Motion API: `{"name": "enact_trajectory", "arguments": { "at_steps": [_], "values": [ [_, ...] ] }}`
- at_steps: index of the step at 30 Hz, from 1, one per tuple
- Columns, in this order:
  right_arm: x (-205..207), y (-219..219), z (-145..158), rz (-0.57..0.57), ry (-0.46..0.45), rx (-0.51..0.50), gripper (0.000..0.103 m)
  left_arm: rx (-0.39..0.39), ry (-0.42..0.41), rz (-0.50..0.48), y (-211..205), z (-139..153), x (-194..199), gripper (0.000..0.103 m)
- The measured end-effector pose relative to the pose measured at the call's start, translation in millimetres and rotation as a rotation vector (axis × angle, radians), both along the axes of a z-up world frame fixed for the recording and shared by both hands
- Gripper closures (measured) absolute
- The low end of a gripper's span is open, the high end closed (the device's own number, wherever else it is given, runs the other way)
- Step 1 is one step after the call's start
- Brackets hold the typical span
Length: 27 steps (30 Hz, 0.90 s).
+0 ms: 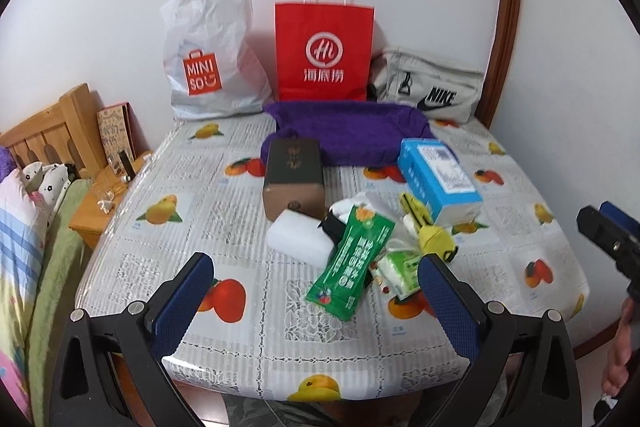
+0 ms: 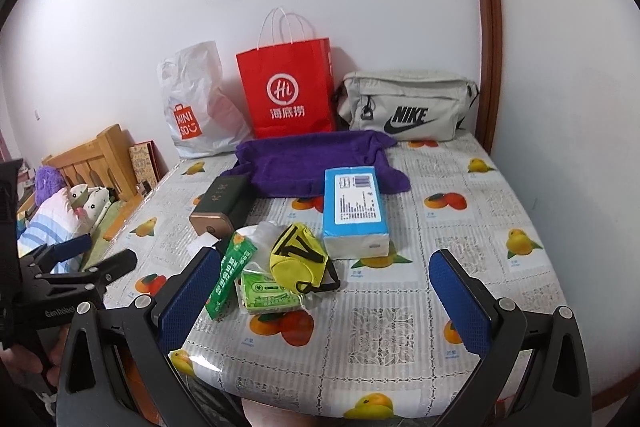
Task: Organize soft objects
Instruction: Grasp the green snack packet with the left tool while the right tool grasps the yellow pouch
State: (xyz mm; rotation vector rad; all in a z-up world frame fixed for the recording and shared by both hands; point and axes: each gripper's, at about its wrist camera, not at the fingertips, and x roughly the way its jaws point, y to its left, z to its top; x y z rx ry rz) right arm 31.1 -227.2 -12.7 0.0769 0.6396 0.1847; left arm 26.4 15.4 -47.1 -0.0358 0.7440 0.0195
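both hand-held grippers hover above the near edge of the bench (image 1: 132,279), which wears a fruit-print cover; the left hand-held gripper (image 1: 316,287) has its blue pads spread wide apart with nothing between them, and the right hand-held gripper (image 2: 324,287) is likewise wide apart and empty. the soft things lie in a small heap mid-bench: a green sachet (image 1: 350,259), a green tissue pack (image 2: 270,293) and a yellow pouch (image 2: 298,259) touching one another, with a purple towel (image 1: 344,131) spread behind them toward the wall. the left wrist view shows a white foam block (image 1: 300,237) in full beside the brown box (image 1: 294,179), which the right wrist view mostly hides behind its own finger. the right wrist view shows the yellow pouch's black strap and markings, half hidden in the left. a blue tissue box (image 2: 356,207) lies just right of the heap. a white plastic bag (image 2: 196,103), a red paper bag (image 2: 288,95) and a grey nike bag (image 2: 404,107) stand along the wall.
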Motion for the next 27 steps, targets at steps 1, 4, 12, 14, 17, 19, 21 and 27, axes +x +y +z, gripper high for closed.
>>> {"name": "enact_trajectory", "arguments": {
  "at_steps": [1,4,12,14,17,19,21,27],
  "values": [
    [3,0,-3,0.0,0.005,-0.001,0.0,-0.002,0.009,-0.001,0,-5,3,0.001],
    [12,1,-17,0.007,0.029,-0.006,0.0,-0.002,0.034,-0.011,1,-22,10,0.001],
    [38,6,-53,0.037,0.103,0.006,0.0,-0.011,0.109,-0.086,0,-63,32,0.002],
    [45,6,-61,0.049,0.114,0.009,0.0,-0.023,0.121,-0.111,-1,-73,38,0.002],
    [53,7,-72,0.06,0.131,0.003,0.0,-0.027,0.141,-0.146,-6,-87,49,0.003],
    [58,8,-78,0.07,0.142,0.001,0.001,-0.037,0.155,-0.168,-9,-96,58,0.006],
    [63,7,-85,0.075,0.154,0.003,0.001,-0.028,0.17,-0.179,-12,-104,65,0.011],
    [75,1,-99,0.074,0.184,0.015,0.001,-0.026,0.192,-0.235,-13,-121,80,0.019]
  ]
}}
